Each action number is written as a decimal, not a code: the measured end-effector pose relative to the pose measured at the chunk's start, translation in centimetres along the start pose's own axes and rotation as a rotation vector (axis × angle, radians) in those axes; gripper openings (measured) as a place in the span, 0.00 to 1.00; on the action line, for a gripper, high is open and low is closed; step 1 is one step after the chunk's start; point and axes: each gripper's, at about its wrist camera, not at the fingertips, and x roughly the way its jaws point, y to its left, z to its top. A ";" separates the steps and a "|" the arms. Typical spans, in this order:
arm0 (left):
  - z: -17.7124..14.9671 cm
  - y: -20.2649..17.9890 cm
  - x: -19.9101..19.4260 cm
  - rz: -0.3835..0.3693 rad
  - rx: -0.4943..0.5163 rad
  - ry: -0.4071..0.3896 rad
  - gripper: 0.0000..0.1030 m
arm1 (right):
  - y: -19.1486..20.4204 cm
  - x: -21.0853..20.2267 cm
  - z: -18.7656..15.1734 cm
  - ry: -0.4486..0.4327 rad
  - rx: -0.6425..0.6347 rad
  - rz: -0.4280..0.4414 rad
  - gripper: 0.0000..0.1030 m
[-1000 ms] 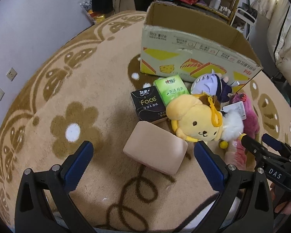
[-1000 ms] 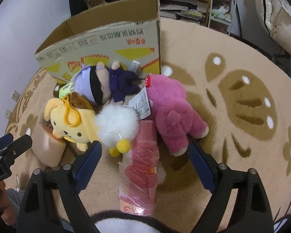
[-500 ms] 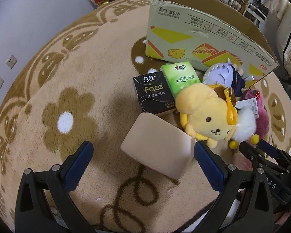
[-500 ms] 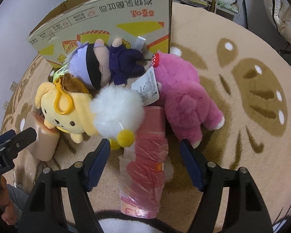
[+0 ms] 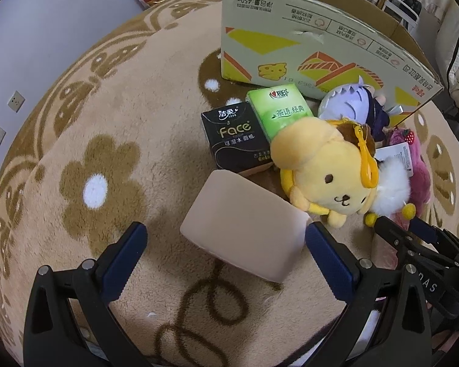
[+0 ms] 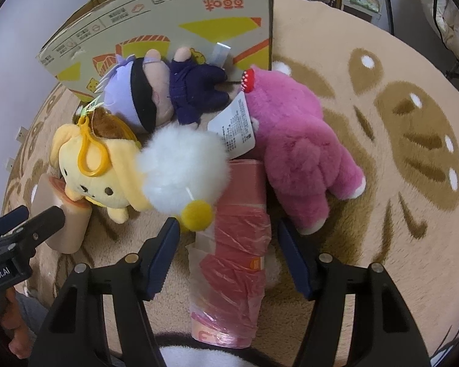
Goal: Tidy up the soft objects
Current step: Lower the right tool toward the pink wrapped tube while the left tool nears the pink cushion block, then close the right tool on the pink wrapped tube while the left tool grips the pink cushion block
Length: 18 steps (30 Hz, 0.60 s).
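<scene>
Both grippers lower now; left gripper [image 5: 225, 252] open astride beige block [image 5: 244, 224]; right gripper [image 6: 228, 255] narrowing around pink pack [image 6: 235, 250], untouched.

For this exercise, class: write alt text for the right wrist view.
The right gripper, jaws just closing but not yet touching, straddles a red plastic-wrapped pack on a beige patterned rug. Beyond it lie a pink plush bear, a yellow plush dog and a printed cardboard box.

rug [image 5: 113, 128]: plush pile | box [image 5: 290, 39]: matt cardboard | red pack [image 6: 238, 263]: glossy crinkled plastic
</scene>
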 end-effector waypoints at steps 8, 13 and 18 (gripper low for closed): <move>-0.1 -0.3 -0.1 -0.009 0.013 0.004 0.99 | 0.1 0.7 0.0 0.019 -0.018 -0.003 0.68; -0.2 -0.4 0.2 -0.010 0.016 0.016 0.99 | 0.0 0.8 -0.1 0.020 -0.017 -0.001 0.68; -0.3 -0.7 0.4 -0.010 0.029 0.023 0.99 | 0.6 0.9 -0.1 0.030 -0.020 0.001 0.68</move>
